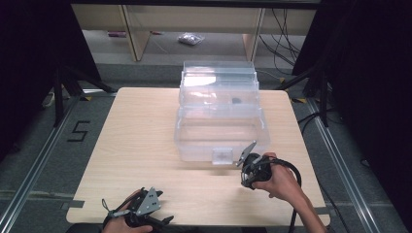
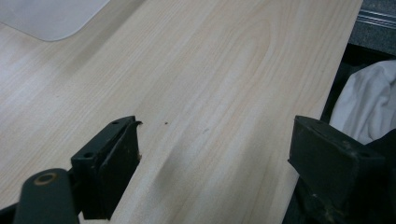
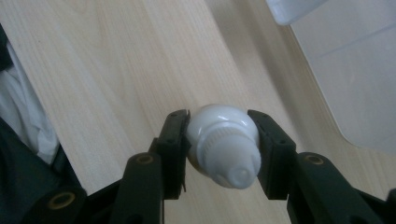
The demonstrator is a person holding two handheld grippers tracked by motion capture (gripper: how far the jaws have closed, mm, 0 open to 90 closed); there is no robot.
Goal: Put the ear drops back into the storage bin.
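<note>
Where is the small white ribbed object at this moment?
The white ribbed object is clamped between the right gripper jaws, above the wooden table near the clear plastic box.

Soft, even overhead light falls on the pale wooden table, while dark curtains at both sides swallow the edges. A white glare patch sits on the clear plastic box. Both gripper views are grainy, their near jaws blurred (shadows stay faint).
</note>
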